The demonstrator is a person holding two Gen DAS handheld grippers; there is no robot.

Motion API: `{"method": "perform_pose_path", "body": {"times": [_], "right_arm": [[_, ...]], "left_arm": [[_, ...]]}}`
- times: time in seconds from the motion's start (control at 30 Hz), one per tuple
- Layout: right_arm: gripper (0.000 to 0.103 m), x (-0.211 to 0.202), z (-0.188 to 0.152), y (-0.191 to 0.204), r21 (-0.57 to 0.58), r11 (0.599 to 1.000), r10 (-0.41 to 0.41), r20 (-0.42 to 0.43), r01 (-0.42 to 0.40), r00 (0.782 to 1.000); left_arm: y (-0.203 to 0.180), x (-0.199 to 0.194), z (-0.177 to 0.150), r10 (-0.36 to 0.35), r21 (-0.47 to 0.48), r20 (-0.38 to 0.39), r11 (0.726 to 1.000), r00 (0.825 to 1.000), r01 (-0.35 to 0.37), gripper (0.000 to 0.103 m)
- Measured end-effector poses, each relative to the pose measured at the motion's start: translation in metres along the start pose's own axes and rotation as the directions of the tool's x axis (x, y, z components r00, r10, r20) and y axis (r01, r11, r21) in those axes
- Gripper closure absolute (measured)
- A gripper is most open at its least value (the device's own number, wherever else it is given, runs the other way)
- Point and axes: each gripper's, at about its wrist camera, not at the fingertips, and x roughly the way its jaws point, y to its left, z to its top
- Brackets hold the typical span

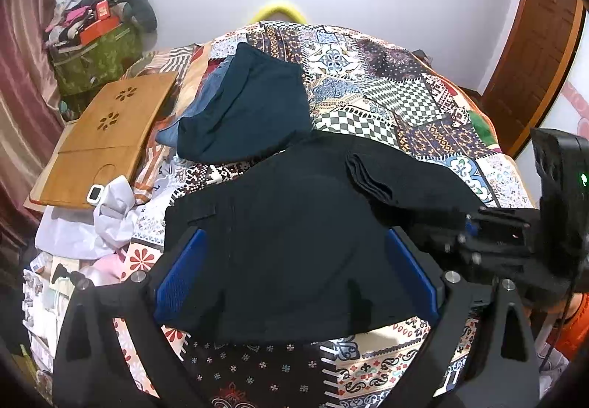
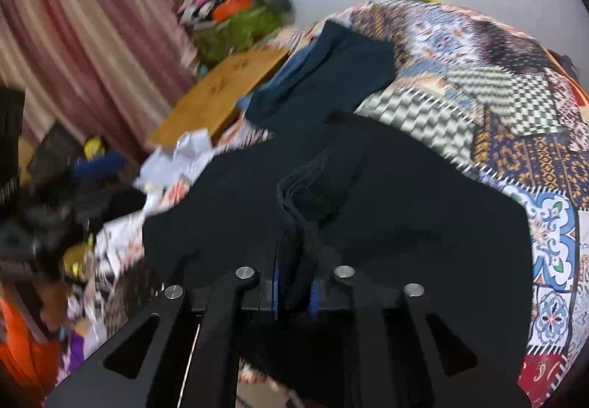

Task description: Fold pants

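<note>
1. Left wrist view is showing the black pants (image 1: 294, 242) lying on a bed under a patchwork quilt (image 1: 386, 87), folded into a broad dark block with a layered edge on top toward the right.
2. Left hand-held gripper (image 1: 296, 271) is standing with its blue pads (image 1: 176, 279) spread wide, one at each side of the pants; neither pad is pressing the cloth.
3. Right hand-held gripper (image 2: 294, 292) is pinching a bunched fold of the pants (image 2: 405, 224) between nearly closed blue pads; the cloth is filling the narrow gap.
4. In the left wrist view the right hand-held gripper (image 1: 460, 224) is reaching in from the right edge, meeting the pants at their right side.
5. A dark teal garment (image 1: 250, 109) is lying on the quilt just beyond the pants, touching their far edge.
6. A wooden board (image 1: 110, 135) is resting at the bed's left side, near a crumpled white cloth (image 1: 110, 213).
7. Right wrist view is blurring heavily; finer detail cannot be told.
</note>
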Motion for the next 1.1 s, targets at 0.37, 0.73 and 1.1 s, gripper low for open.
{"method": "perform_pose_path", "body": {"times": [0.37,0.73,1.1], "right_arm": [[0.056,-0.045,-0.002,0.006,-0.127,0.991,0.031,0.013,-0.029,0.999],[0.05,-0.06,0.032,-0.081,0.003,0.995,-0.1,0.093,0.101,0.991],[0.05,0.007,-0.001,-0.143,0.153,0.988,-0.006,-0.169,0.033,0.986]], "left_arm": [[-0.033,0.004,0.029,-0.074,0.065,0.015,0.995,0.997,0.073,0.006],[-0.102,0.056,0.069,-0.153,0.192,-0.094,0.967,0.984,0.168,0.005],[-0.12,0.157,0.036,-0.05,0.256,-0.361,0.955,0.931,0.15,0.004]]}}
